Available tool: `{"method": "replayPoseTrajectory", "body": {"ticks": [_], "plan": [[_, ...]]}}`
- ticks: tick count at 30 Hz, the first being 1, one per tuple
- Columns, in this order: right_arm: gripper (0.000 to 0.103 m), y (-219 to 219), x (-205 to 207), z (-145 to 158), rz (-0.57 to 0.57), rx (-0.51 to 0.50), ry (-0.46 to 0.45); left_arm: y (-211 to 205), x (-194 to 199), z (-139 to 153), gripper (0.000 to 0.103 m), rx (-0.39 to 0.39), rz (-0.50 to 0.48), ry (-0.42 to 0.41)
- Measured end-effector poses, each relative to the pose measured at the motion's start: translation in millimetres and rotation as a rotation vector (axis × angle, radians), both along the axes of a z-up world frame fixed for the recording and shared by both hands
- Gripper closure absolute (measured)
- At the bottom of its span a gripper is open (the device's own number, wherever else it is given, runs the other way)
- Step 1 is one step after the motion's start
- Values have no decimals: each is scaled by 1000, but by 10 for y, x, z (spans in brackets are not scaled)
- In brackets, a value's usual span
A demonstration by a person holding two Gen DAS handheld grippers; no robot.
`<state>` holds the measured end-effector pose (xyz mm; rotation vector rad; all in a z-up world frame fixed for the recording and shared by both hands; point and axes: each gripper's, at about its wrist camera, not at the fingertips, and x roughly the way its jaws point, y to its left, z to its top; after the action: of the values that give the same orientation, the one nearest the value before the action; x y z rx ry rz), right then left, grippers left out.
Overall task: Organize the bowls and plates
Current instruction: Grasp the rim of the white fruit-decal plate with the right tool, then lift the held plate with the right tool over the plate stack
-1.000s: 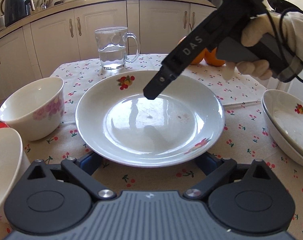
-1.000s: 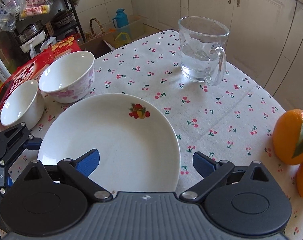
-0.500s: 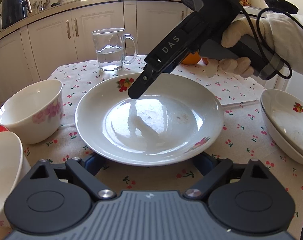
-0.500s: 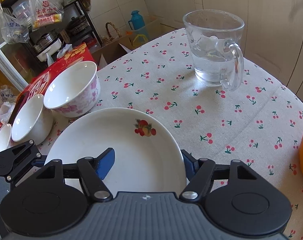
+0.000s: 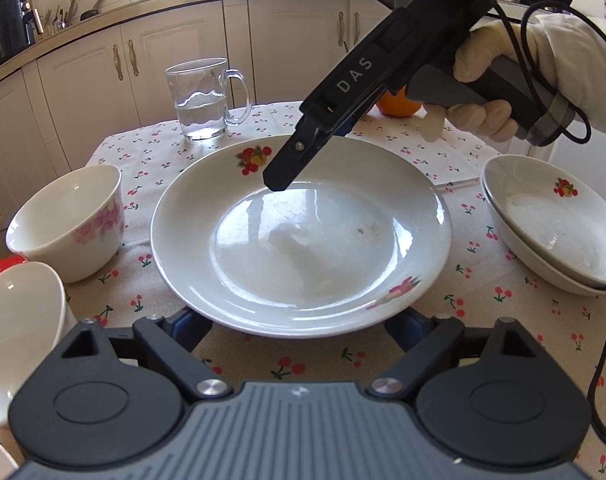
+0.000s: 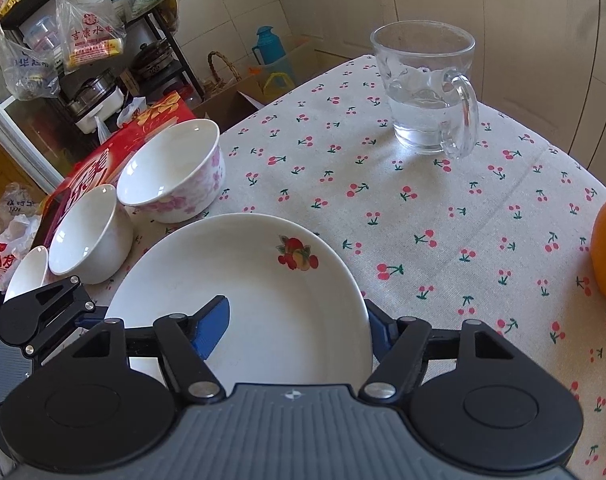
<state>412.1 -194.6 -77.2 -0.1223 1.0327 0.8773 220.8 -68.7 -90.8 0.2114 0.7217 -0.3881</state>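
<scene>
A large white plate with fruit prints (image 5: 303,236) lies on the cherry tablecloth; it also shows in the right wrist view (image 6: 243,300). My left gripper (image 5: 299,330) is open, its blue pads at the plate's near rim, partly hidden under it. My right gripper (image 6: 299,328) straddles the plate's far rim, one blue finger (image 6: 213,326) over the plate, the other outside it. In the left wrist view the right gripper (image 5: 287,176) hangs over the plate's far half. A pink-flowered bowl (image 5: 69,220) and a plain white bowl (image 5: 15,340) sit left; two stacked shallow plates (image 5: 555,220) sit right.
A glass mug of water (image 5: 203,100) stands behind the plate, also in the right wrist view (image 6: 427,88). An orange (image 5: 397,106) lies at the back right. A red box (image 6: 115,160) lies at the table's edge beyond the bowls. Kitchen cabinets stand behind the table.
My right gripper has come down toward the plate's far rim and its fingers have narrowed around that rim. The left gripper has stayed at the near rim.
</scene>
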Motion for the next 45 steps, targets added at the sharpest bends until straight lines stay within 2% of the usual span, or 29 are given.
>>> {"method": "replayPoseTrajectory", "body": {"ticks": [12, 23, 35, 45], "plan": [[27, -204, -643, 222, -31, -2, -20, -84, -427, 291, 12, 25, -94, 16], [27, -630, -1162, 414, -122, 29, -48, -348, -683, 448, 12, 46, -211, -3], [27, -1295, -1623, 426, -274, 32, -59, -770, -791, 441, 12, 43, -373, 10], [27, -1714, -1797, 328, -382, 36, -53, -1076, -733, 362, 12, 50, -460, 29]]}}
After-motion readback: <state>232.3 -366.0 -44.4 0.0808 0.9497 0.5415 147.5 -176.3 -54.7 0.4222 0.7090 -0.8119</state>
